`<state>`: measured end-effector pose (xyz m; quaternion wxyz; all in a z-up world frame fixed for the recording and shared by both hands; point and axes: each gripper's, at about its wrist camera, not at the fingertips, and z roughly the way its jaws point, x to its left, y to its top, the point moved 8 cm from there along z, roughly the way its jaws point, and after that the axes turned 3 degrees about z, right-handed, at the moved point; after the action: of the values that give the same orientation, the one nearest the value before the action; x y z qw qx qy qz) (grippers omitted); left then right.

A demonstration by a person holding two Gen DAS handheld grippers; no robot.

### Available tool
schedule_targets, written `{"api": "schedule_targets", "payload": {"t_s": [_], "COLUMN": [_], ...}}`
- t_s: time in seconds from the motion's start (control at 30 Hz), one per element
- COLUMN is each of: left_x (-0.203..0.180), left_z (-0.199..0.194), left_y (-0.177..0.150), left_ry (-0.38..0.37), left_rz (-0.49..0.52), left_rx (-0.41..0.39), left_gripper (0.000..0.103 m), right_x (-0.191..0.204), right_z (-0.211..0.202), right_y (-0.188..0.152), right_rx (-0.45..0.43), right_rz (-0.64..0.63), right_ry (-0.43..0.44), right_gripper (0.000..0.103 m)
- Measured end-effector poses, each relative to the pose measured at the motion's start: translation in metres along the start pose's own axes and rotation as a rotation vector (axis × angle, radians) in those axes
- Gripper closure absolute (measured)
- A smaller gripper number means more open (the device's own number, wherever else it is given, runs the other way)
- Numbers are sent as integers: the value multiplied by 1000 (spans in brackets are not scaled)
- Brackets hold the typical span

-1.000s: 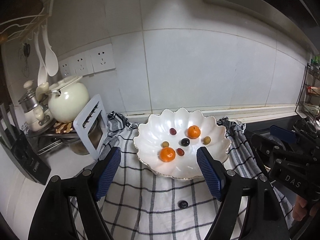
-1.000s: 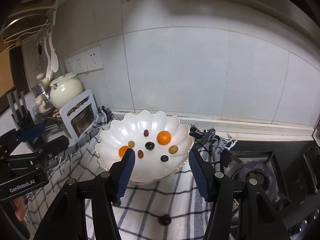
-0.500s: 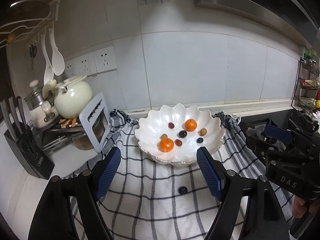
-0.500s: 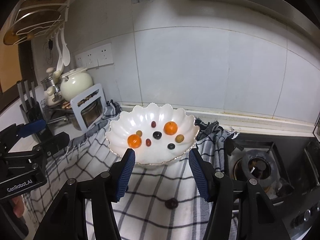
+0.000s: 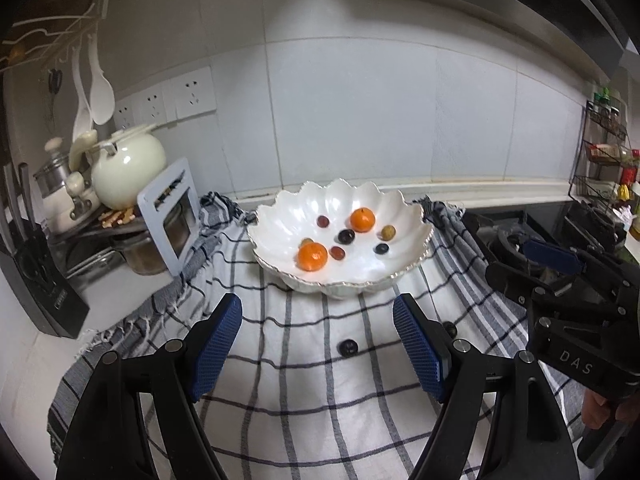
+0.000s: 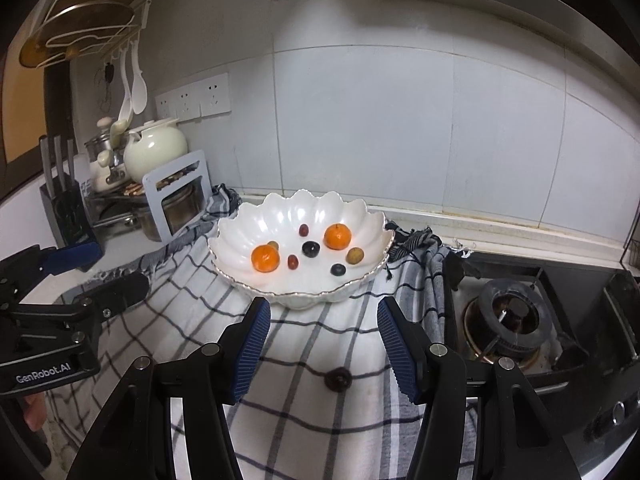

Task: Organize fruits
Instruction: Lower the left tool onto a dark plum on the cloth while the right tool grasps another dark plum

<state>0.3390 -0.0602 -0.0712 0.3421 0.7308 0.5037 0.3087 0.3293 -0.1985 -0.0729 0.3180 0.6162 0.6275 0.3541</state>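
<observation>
White wall tiles back my checked cloth (image 5: 304,364); both my left gripper (image 5: 318,344) and right gripper (image 6: 320,344) hang open, empty, over a dark grape (image 6: 338,378) before the scalloped bowl (image 6: 248,220).

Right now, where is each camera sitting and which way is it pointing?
Left wrist: on the left gripper, looking forward and down past its open fingers at the white bowl on the checked cloth; the right gripper shows at right.
Right wrist: on the right gripper, facing the same bowl, with the stove burner at right; the left gripper shows at left.
Shared: bowl, cloth, a dark fruit lying on the cloth.
</observation>
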Motion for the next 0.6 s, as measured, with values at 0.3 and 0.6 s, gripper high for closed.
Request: {"api": "schedule_targets", "payload": {"t_s": [0.3,0.6], "left_x": [-6,-14], "left_z": [11,31], "left_y": [-19,-33], "left_ry": [1,-13], "left_rz": [26,52], "left_rx": [14,30], "left_gripper": [29,38], "right_x": [4,-4], "right_z": [6,26], "right_y": [-15,-38], "right_rx": [11,70], "right_rz": [-30,-6], "right_ry": [-4,-4], "right_gripper": [46,46]}}
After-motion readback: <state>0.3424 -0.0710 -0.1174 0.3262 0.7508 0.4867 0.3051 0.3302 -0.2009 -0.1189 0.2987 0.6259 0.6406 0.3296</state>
